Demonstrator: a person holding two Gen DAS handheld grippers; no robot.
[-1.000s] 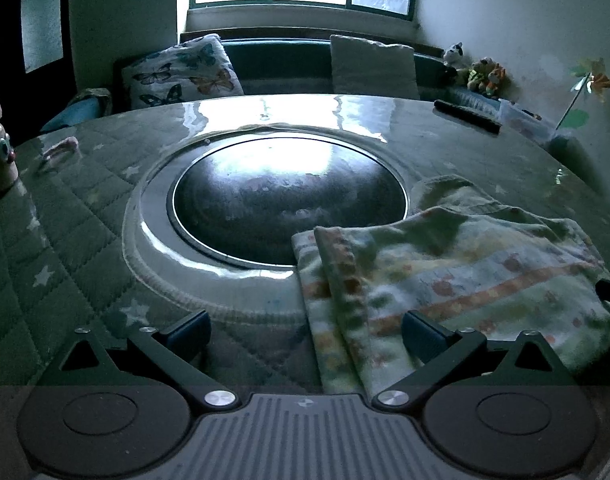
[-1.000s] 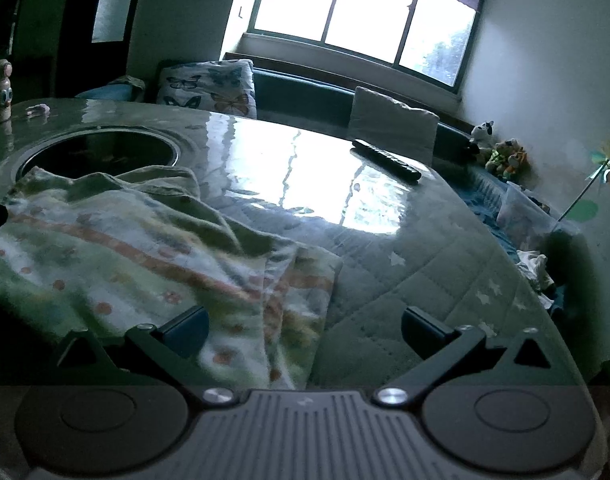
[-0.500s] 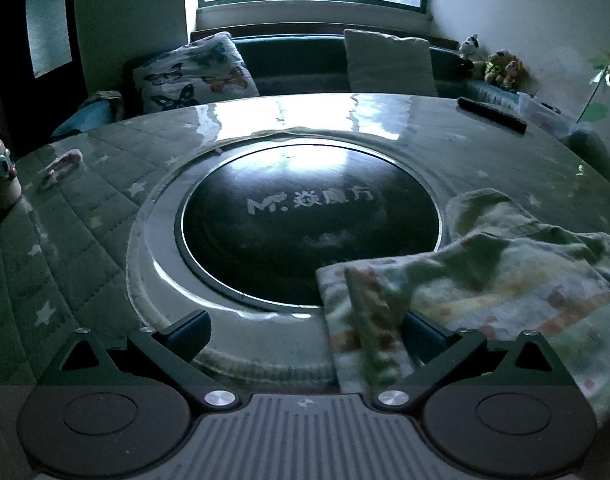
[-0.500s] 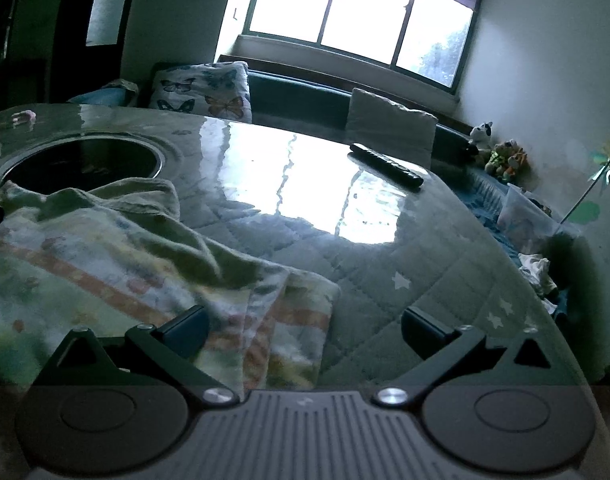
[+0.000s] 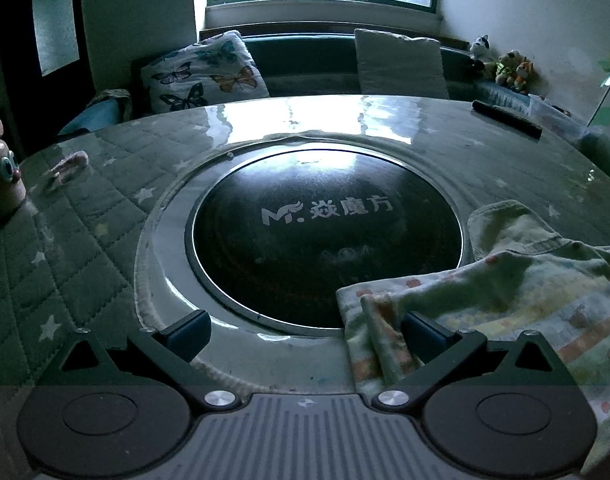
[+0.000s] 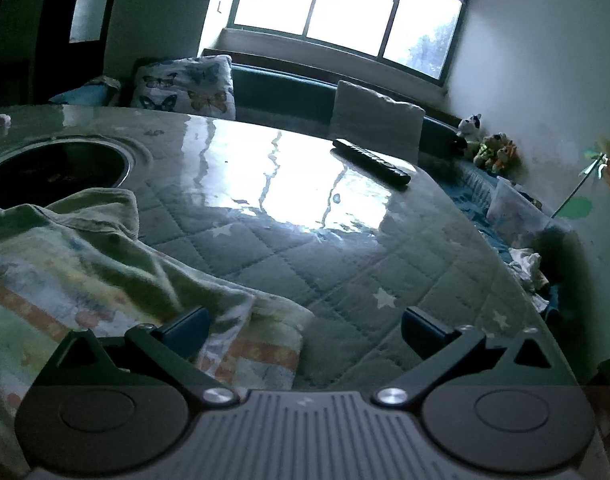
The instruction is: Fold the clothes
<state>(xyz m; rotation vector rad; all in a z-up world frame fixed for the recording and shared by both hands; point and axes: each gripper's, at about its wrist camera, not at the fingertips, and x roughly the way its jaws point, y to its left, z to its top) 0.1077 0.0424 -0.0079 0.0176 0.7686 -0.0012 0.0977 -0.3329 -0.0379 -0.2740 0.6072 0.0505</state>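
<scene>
A pale patterned garment [image 5: 525, 300] with orange stripes and a green collar lies rumpled on the quilted green table cover [image 5: 85, 240]. Its left edge hangs over the rim of the round black cooktop [image 5: 325, 240]. My left gripper [image 5: 303, 330] is open; the garment's folded edge lies just inside its right finger [image 5: 421, 332]. In the right wrist view the garment [image 6: 65, 264] fills the lower left. My right gripper [image 6: 305, 330] is open, with the garment's corner beside its left finger [image 6: 185, 328] and bare table cover [image 6: 345, 272] under the rest of the gap.
A black remote [image 6: 371, 162] lies far across the table. An owl figurine [image 5: 1, 172] and a small pink item [image 5: 67, 164] sit at the left edge. Behind the table runs a bench with a butterfly pillow [image 5: 201, 70], a plain cushion [image 5: 401, 64] and soft toys [image 6: 493, 152].
Both grippers have shifted apart and drawn back. The garment has slid toward the right edge of the left wrist view and toward the left edge of the right wrist view. Both remain open.
</scene>
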